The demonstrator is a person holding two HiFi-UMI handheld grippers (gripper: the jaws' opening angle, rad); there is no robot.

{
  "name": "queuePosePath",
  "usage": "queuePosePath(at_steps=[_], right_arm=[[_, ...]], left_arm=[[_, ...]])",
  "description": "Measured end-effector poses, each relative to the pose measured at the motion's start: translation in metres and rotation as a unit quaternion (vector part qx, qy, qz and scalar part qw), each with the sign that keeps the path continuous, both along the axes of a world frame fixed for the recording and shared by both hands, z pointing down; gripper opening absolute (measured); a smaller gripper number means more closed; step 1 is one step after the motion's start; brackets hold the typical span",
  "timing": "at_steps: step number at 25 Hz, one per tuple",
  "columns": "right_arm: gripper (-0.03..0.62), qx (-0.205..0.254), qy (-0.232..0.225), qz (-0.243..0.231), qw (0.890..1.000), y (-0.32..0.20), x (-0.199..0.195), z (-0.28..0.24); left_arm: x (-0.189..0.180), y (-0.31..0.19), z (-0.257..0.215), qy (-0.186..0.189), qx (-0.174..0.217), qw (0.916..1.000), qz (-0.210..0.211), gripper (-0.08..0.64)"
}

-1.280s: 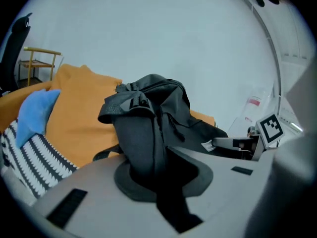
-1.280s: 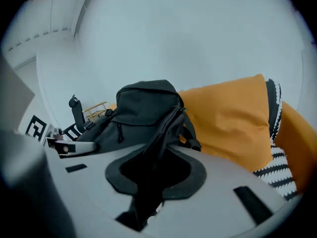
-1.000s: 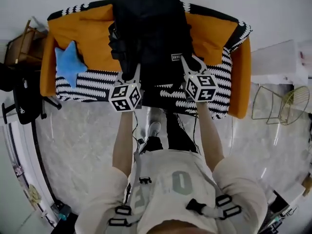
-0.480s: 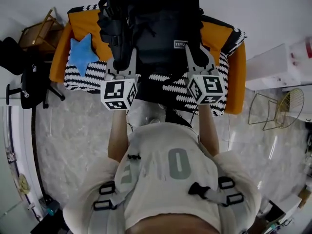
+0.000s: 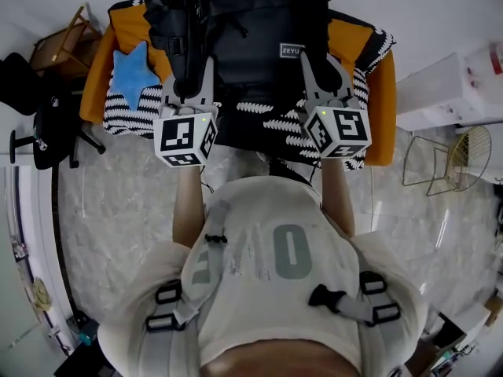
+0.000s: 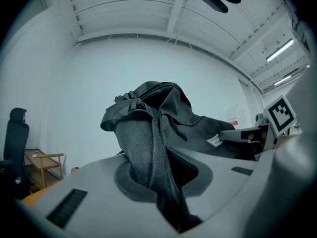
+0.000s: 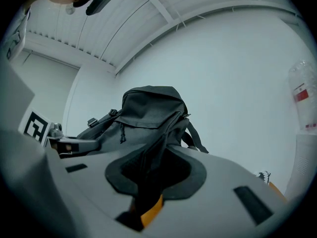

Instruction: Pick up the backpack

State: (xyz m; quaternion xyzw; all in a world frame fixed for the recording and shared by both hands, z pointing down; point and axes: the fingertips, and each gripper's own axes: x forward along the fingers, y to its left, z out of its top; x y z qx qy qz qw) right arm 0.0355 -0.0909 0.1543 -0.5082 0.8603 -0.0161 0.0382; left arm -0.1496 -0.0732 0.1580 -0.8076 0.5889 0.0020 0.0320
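A black backpack [image 5: 251,38] hangs lifted above the orange sofa [image 5: 357,53], held from both sides. My left gripper [image 5: 191,81] is shut on the backpack's mesh shoulder strap [image 6: 146,157], which runs between its jaws. On the other side, the right gripper [image 5: 314,61] is shut on the bag's right edge [image 7: 158,157]. In the left gripper view the backpack [image 6: 163,113] rises against the white wall, and the right gripper view shows the backpack [image 7: 148,113] from the other side. Both grippers point level.
The sofa carries a black-and-white patterned throw [image 5: 275,124] and a blue star cushion [image 5: 134,69]. A black office chair [image 5: 39,124] and a wooden rack [image 5: 59,49] stand to the left. A wire stool [image 5: 452,159] and a white cabinet [image 5: 448,93] are on the right.
Both grippers have risen with the backpack, which has come up off the sofa and now fills more of the top of the head view.
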Motion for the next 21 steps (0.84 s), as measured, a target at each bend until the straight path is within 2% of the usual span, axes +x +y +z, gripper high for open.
queuePosePath(at_steps=[10,21], right_arm=[[0.082,0.001,-0.003,0.007,1.000,-0.008,0.014,-0.007],[0.083,0.016,0.004,0.013,1.000,-0.006,0.011,-0.007]], left_arm=[[0.014,-0.009,-0.012,-0.006,0.013,0.9998,0.012,0.069],[0.009,-0.013,-0.006,0.002,0.020,0.9996,0.020,0.069]])
